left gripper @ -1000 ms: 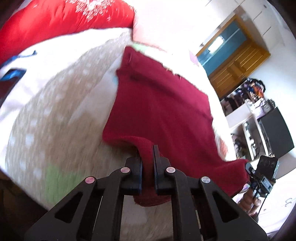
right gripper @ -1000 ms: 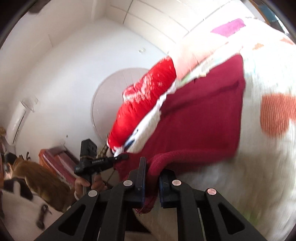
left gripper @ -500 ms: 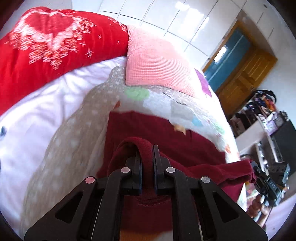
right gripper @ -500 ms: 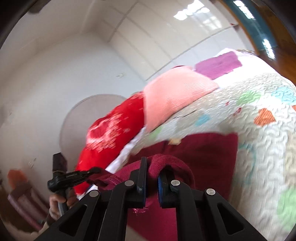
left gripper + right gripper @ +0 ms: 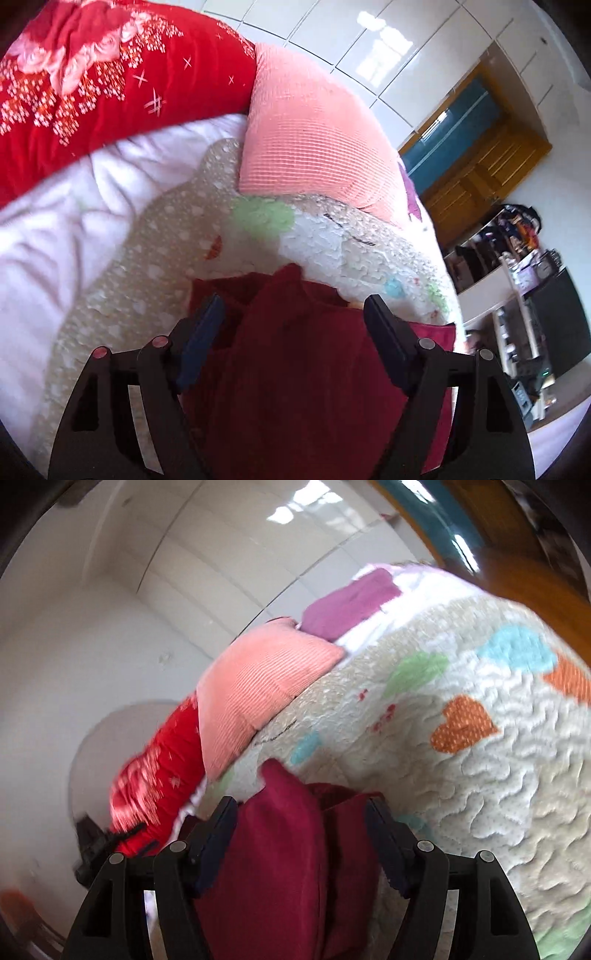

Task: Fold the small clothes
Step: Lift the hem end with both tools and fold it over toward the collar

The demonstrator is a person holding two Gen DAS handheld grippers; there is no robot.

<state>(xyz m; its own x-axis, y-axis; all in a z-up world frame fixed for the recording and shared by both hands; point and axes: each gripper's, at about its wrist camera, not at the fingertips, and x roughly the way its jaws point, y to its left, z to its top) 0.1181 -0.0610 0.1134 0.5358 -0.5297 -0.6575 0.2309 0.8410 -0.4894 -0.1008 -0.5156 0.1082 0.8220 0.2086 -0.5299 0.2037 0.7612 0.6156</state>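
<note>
Your jaws stand wide apart on both the left gripper [image 5: 293, 314] and right gripper [image 5: 301, 818], gripping nothing; the dark red knitted garment [image 5: 306, 373] lies folded between each pair, running toward twelve o'clock on the heart-patterned quilt [image 5: 461, 746].

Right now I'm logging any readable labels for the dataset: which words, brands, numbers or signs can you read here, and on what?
None can be read.
dark red garment: no tag or print shows.
quilt: only hearts and a short dark stitched mark, not lettering.
red blanket: flower pattern only.
shelf clutter: too small and blurred to tell.
</note>
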